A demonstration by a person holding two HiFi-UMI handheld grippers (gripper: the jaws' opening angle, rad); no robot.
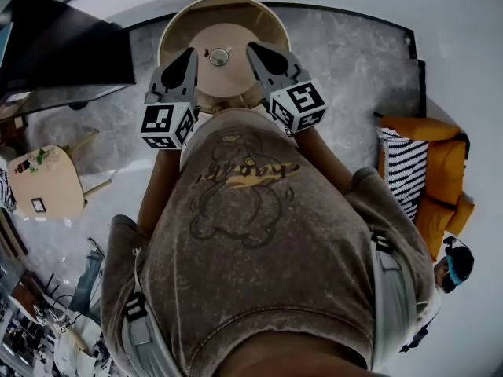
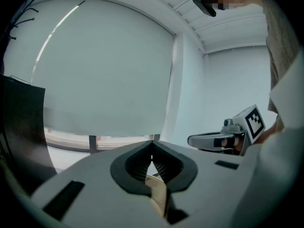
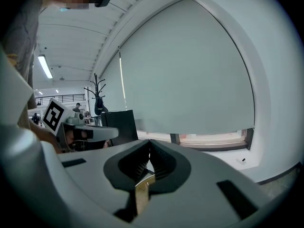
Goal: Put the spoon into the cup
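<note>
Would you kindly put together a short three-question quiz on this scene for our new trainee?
1. True or false: the left gripper is shut and empty.
2. The small round pale cup stands: A) at the middle of the round beige table; B) on the grey floor; C) on the orange sofa.
3. Fill in: the right gripper has its jaws ___.
Key: 1 true; 2 A; 3 shut.
</note>
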